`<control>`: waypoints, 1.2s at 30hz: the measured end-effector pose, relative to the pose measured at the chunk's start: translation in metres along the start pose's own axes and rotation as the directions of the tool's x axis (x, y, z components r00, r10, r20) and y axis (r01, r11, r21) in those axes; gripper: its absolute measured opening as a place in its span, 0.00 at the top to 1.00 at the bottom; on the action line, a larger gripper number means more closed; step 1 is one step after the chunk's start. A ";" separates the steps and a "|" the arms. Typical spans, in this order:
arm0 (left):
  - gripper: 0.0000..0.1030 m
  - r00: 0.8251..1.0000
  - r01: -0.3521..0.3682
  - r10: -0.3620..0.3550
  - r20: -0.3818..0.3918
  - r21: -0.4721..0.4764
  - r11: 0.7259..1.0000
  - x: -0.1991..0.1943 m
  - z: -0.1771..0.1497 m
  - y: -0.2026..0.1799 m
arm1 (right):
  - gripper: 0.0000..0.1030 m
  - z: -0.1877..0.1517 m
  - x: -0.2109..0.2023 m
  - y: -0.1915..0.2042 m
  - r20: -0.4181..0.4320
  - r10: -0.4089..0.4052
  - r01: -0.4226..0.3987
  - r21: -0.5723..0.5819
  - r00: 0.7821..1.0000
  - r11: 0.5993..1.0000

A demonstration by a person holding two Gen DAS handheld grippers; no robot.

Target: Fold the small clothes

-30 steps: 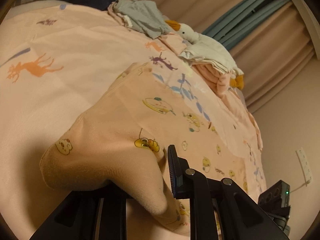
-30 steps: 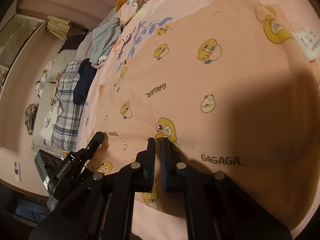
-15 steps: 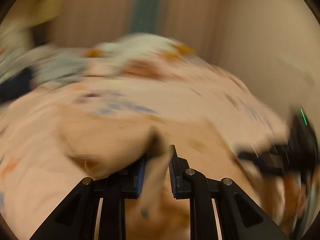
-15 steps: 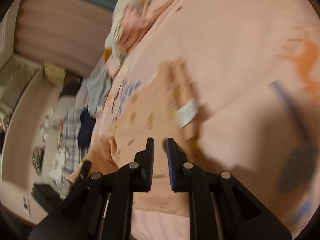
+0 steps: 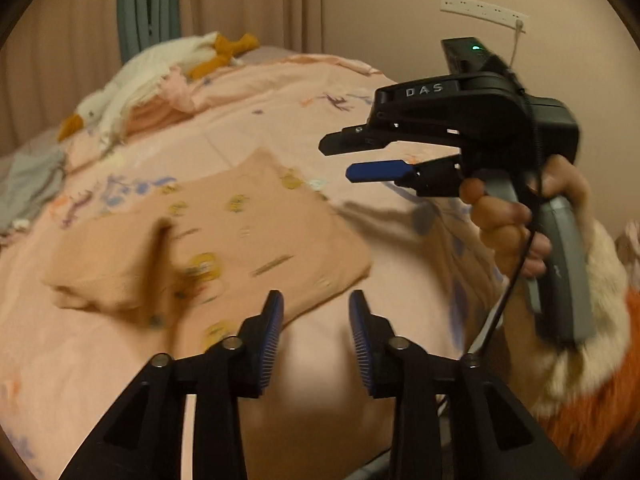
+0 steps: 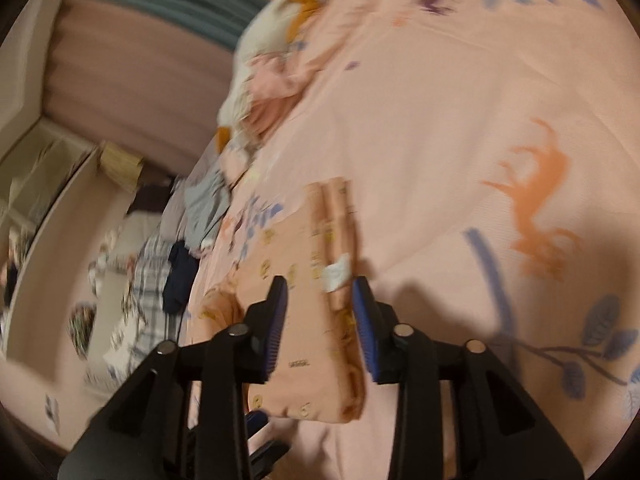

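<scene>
tongs on both sides, left tongs and right tongs, gape wide above the folded garment.

The garment is peach with small yellow cartoon prints and a white tag. Under it, the bedsheet is pale pink with orange and blue-purple animal and leaf prints. Beyond the garment lies a white plush with orange parts. Both grippers' fingers are black with blue pads.

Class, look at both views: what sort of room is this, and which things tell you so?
Most likely a bedroom. The work surface is a bed under a pink printed duvet, a plush duck toy lies at its far side, and curtains hang behind it.
</scene>
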State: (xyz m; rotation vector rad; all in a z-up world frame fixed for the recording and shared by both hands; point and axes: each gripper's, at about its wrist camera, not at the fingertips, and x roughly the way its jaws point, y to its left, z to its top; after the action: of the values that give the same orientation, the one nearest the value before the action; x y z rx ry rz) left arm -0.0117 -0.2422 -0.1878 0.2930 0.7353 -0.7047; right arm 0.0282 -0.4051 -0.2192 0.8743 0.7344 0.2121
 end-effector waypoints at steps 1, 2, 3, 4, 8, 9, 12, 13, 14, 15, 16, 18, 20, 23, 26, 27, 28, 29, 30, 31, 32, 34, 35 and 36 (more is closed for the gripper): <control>0.57 1.000 -0.024 0.024 0.015 -0.020 1.000 -0.006 -0.004 0.010 | 0.59 -0.002 0.002 0.002 -0.005 0.006 -0.006 -0.014 1.000 1.000; 0.54 0.998 -0.053 0.055 0.028 -0.059 0.997 -0.015 -0.006 0.023 | 0.58 -0.004 0.007 0.008 -0.015 0.015 -0.016 -0.034 1.000 0.999; 0.50 0.995 -0.085 0.092 0.043 -0.149 0.985 -0.025 -0.010 0.048 | 0.57 -0.005 0.013 0.011 -0.029 0.015 -0.017 -0.042 0.999 0.999; 0.48 0.994 -0.087 0.101 0.051 -0.217 0.972 -0.032 -0.014 0.066 | 0.56 -0.006 0.020 0.012 -0.039 0.008 -0.010 -0.040 0.999 0.999; 0.42 0.984 0.141 -0.023 0.178 -0.690 0.710 -0.047 -0.060 0.179 | 0.56 -0.010 0.048 0.018 -0.102 -0.021 0.018 -0.034 0.995 0.999; 0.41 0.978 0.192 -0.059 0.200 -0.756 0.626 -0.040 -0.072 0.200 | 0.56 -0.011 0.054 0.019 -0.114 -0.032 0.028 -0.037 0.993 0.999; 0.41 0.976 0.218 -0.106 0.190 -0.865 0.451 -0.020 -0.089 0.232 | 0.56 -0.012 0.062 0.025 -0.129 -0.036 0.030 -0.050 0.991 0.998; 0.41 0.970 0.241 -0.090 0.224 -0.866 0.438 -0.018 -0.088 0.236 | 0.56 -0.013 0.066 0.026 -0.138 -0.034 0.027 -0.053 0.990 0.998; 0.41 0.963 0.266 -0.082 0.257 -0.859 0.437 -0.016 -0.085 0.239 | 0.56 -0.013 0.068 0.027 -0.145 -0.035 0.027 -0.052 0.989 0.998; 0.41 0.949 0.310 -0.090 0.301 -0.850 0.427 -0.010 -0.079 0.240 | 0.56 -0.014 0.071 0.028 -0.151 -0.033 0.026 -0.048 0.988 0.999; 0.38 0.944 0.330 -0.116 0.310 -0.847 0.416 -0.003 -0.074 0.239 | 0.56 -0.015 0.072 0.028 -0.155 -0.031 0.024 -0.047 0.988 0.999; 0.38 0.928 0.370 -0.193 0.318 -0.840 0.396 0.017 -0.065 0.237 | 0.56 -0.017 0.077 0.028 -0.167 -0.033 0.026 -0.046 0.985 0.999; 0.38 0.929 0.362 -0.216 0.300 -0.859 0.361 0.032 -0.063 0.240 | 0.56 -0.017 0.081 0.029 -0.178 -0.047 0.038 -0.049 0.983 0.998; 0.38 0.935 0.345 -0.200 0.293 -0.881 0.323 0.048 -0.065 0.240 | 0.56 -0.019 0.081 0.032 -0.189 -0.053 0.040 -0.072 0.981 0.997; 0.38 0.928 0.371 -0.149 0.341 -0.879 0.300 0.047 -0.061 0.247 | 0.56 -0.018 0.079 0.032 -0.189 -0.051 0.036 -0.083 0.981 0.996; 0.38 0.932 0.361 -0.134 0.335 -0.885 0.295 0.049 -0.059 0.252 | 0.56 -0.017 0.078 0.031 -0.190 -0.055 0.040 -0.083 0.980 0.996; 0.40 0.938 0.348 -0.116 0.328 -0.891 0.292 0.046 -0.059 0.252 | 0.56 -0.018 0.078 0.030 -0.191 -0.058 0.043 -0.081 0.980 0.996; 0.42 0.941 0.338 -0.097 0.324 -0.893 0.296 0.044 -0.056 0.256 | 0.56 -0.017 0.076 0.028 -0.193 -0.057 0.042 -0.078 0.979 0.996; 0.54 0.953 0.299 -0.049 0.300 -0.900 0.317 0.044 -0.050 0.256 | 0.56 -0.017 0.075 0.026 -0.195 -0.053 0.039 -0.078 0.979 0.996; 0.66 0.960 0.269 -0.024 0.278 -0.902 0.337 0.040 -0.050 0.259 | 0.57 -0.017 0.075 0.026 -0.196 -0.053 0.038 -0.080 0.979 0.996; 0.71 0.969 0.224 0.011 0.245 -0.901 0.371 0.037 -0.045 0.259 | 0.58 -0.016 0.073 0.024 -0.199 -0.055 0.040 -0.083 0.978 0.996; 0.79 0.977 0.151 0.062 0.202 -0.873 0.463 0.033 -0.024 0.254 | 0.58 -0.015 0.069 0.022 -0.198 -0.054 0.038 -0.081 0.979 0.996; 0.80 0.978 0.140 0.068 0.197 -0.862 0.488 0.036 -0.016 0.253 | 0.58 -0.014 0.066 0.020 -0.195 -0.046 0.031 -0.077 0.980 0.997; 0.81 0.980 0.130 0.064 0.190 -0.842 0.524 0.039 -0.001 0.249 | 0.58 -0.013 0.064 0.019 -0.194 -0.045 0.030 -0.079 0.980 0.996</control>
State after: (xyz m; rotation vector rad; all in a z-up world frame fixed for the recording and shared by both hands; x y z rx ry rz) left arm 0.1774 -0.0775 -0.2141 -0.7159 0.8126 -0.3183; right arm 0.0686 -0.3558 -0.2420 0.7731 0.9198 0.2938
